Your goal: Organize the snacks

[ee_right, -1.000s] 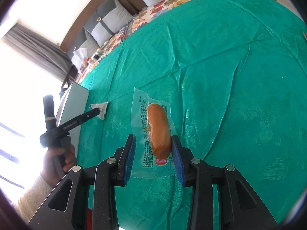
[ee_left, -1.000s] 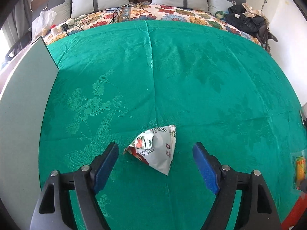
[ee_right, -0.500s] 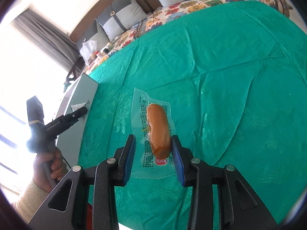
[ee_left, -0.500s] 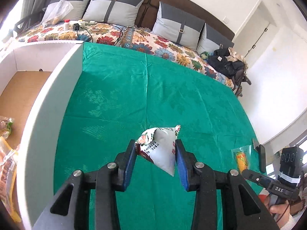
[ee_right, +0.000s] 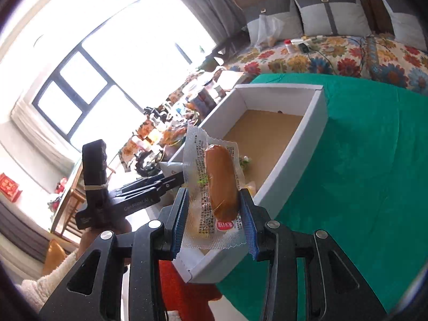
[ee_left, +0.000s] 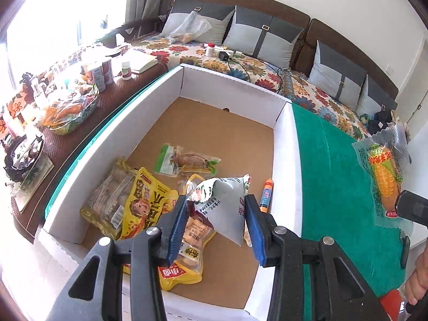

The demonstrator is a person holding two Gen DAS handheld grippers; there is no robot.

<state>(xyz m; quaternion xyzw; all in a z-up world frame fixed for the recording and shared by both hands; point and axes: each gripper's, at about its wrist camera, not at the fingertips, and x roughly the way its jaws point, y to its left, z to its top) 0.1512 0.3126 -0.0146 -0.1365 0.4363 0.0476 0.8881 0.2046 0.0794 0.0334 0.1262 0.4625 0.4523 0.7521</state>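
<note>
My left gripper [ee_left: 215, 219] is shut on a white triangular snack pouch [ee_left: 223, 204] and holds it over the open white cardboard box [ee_left: 285, 160]. Several snack packs lie in the box, among them a yellow bag [ee_left: 145, 206] and a green-edged pack [ee_left: 184, 160]. My right gripper [ee_right: 214, 216] is shut on a clear pack with a sausage-shaped bun [ee_right: 220, 182], held in the air beside the box [ee_right: 307, 149]. That pack also shows at the right of the left wrist view [ee_left: 383, 176], where its printed side shows corn.
The box stands on a green tablecloth [ee_left: 337, 187], [ee_right: 374, 174]. A brown side table [ee_left: 80, 123] with cups and packets is left of the box. A floral-covered sofa [ee_left: 240, 61] with grey cushions runs behind. The left hand-held gripper [ee_right: 128, 187] shows in the right wrist view.
Both grippers have lifted their snacks off the green cloth and swung left. The left one now holds its pouch over the box interior; the right one has come up beside the box.
</note>
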